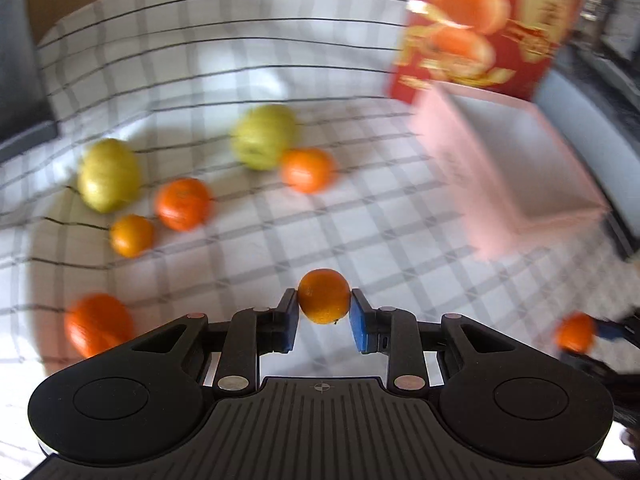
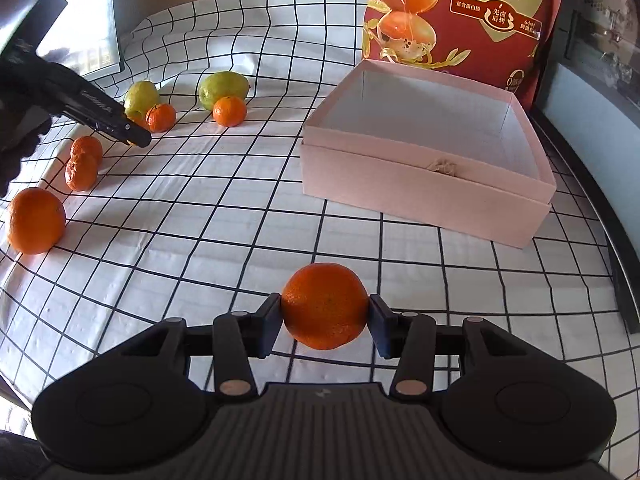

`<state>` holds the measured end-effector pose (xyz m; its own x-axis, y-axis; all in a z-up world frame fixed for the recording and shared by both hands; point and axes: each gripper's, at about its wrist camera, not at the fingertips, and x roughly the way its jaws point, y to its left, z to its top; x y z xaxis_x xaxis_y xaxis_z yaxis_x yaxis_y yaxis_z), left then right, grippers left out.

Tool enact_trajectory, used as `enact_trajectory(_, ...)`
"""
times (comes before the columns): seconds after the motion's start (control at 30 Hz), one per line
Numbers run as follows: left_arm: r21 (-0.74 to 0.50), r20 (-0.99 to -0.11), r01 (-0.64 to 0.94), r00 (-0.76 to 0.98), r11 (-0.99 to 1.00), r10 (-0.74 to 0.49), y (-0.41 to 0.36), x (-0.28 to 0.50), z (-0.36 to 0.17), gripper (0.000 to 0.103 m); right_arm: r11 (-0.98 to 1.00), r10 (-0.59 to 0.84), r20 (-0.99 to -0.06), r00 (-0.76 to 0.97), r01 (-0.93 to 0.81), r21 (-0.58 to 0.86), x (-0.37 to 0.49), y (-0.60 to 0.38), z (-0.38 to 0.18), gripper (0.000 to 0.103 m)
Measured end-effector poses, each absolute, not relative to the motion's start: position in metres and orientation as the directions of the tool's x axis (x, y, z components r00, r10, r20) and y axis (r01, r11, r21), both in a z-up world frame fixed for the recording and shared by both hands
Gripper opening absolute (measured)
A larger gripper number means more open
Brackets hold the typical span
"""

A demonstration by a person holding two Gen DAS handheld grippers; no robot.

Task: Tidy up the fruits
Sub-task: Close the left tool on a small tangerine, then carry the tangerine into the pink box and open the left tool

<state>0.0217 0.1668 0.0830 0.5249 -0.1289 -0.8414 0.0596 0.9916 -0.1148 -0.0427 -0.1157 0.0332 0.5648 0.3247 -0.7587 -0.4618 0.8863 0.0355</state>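
Both grippers clamping mandarins, pink box sitting empty nearby.
Left gripper [image 1: 324, 304] is pinching a small mandarin [image 1: 324, 295] by the pad tips; right gripper [image 2: 325, 312] is squeezing a bigger mandarin [image 2: 325, 306] above the checked cloth [image 2: 240, 208]. Pink box [image 2: 424, 184] is sitting ahead. Risk: the round fruit slipping out from the shallow tip grip during the carry.

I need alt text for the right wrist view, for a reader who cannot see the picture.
The right tool grips an orange mandarin above a white cloth with black grid lines. An open, empty pink box sits ahead to the right, in front of a red snack bag. More mandarins and two green fruits lie to the left.
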Motion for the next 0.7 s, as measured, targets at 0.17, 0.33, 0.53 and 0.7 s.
enact_trajectory(0.17, -0.212, -0.828, 0.126, 0.504, 0.969, -0.246, 0.117, -0.004, 0.076, 0.032, 0.890, 0.317, -0.755, 0.575, -0.455, 0.027, -0.039, -0.134, 0.035, 0.045)
enact_trajectory(0.33, -0.312, -0.809, 0.140, 0.480, 0.940, -0.340, 0.072, -0.017, 0.060, 0.032, 0.911, 0.285, -0.749, 0.598, -0.413, 0.017, -0.033, -0.158, 0.036, 0.045)
enact_trajectory(0.53, -0.390, -0.762, 0.155, 0.498, 0.907, -0.413, 0.033, -0.003, 0.067, 0.032, 0.929, 0.264, -0.741, 0.617, -0.370, 0.023, -0.031, -0.182, 0.037, 0.045)
enact_trajectory(0.7, -0.409, -0.683, 0.155, 0.601, 0.899, -0.414, 0.018, 0.025, 0.100, 0.032, 0.933, 0.267, -0.737, 0.621, -0.358, 0.037, -0.034, -0.197, 0.037, 0.045)
